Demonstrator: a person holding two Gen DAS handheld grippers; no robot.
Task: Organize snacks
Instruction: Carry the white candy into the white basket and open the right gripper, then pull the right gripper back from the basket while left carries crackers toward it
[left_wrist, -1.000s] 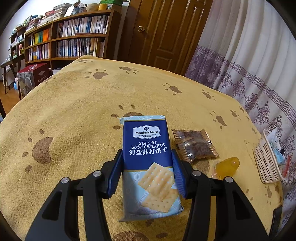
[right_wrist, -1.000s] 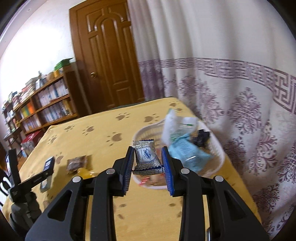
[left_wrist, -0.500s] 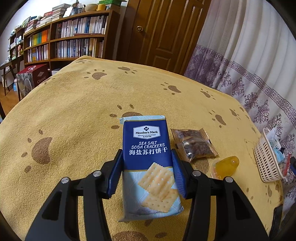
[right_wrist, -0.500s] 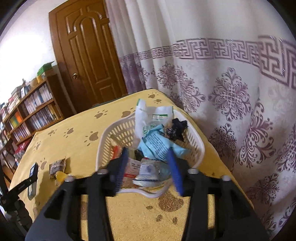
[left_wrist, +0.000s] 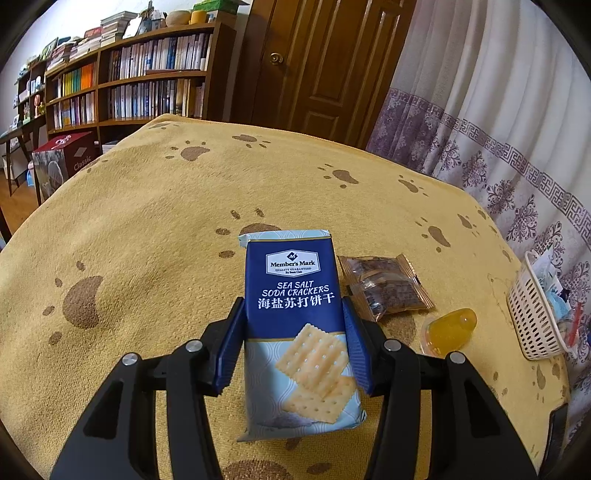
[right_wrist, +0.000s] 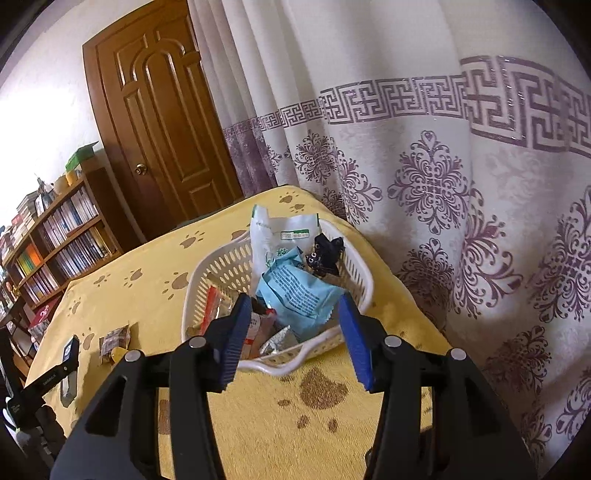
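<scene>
My left gripper (left_wrist: 293, 317) is shut on a blue pack of sea salt soda crackers (left_wrist: 299, 325), held just above the yellow paw-print cloth (left_wrist: 155, 236). A brown snack packet (left_wrist: 384, 288) and a yellow jelly cup (left_wrist: 448, 326) lie to its right. My right gripper (right_wrist: 293, 317) is open and empty above the near rim of the white basket (right_wrist: 354, 266). The basket holds several snacks, among them a light blue packet (right_wrist: 299, 291), a white packet (right_wrist: 284, 232) and a small silver-white packet (right_wrist: 279, 338). The basket also shows at the right edge of the left wrist view (left_wrist: 532, 317).
A patterned curtain (right_wrist: 461, 184) hangs right behind the basket at the table's far edge. A brown door (right_wrist: 159, 122) and bookshelves (left_wrist: 140, 85) stand beyond the table. A black stand with a device (right_wrist: 55, 373) is at the table's left edge in the right wrist view.
My right gripper carried the small silver-white packet over the basket, opened and dropped it in. My left gripper with the crackers has barely moved.
</scene>
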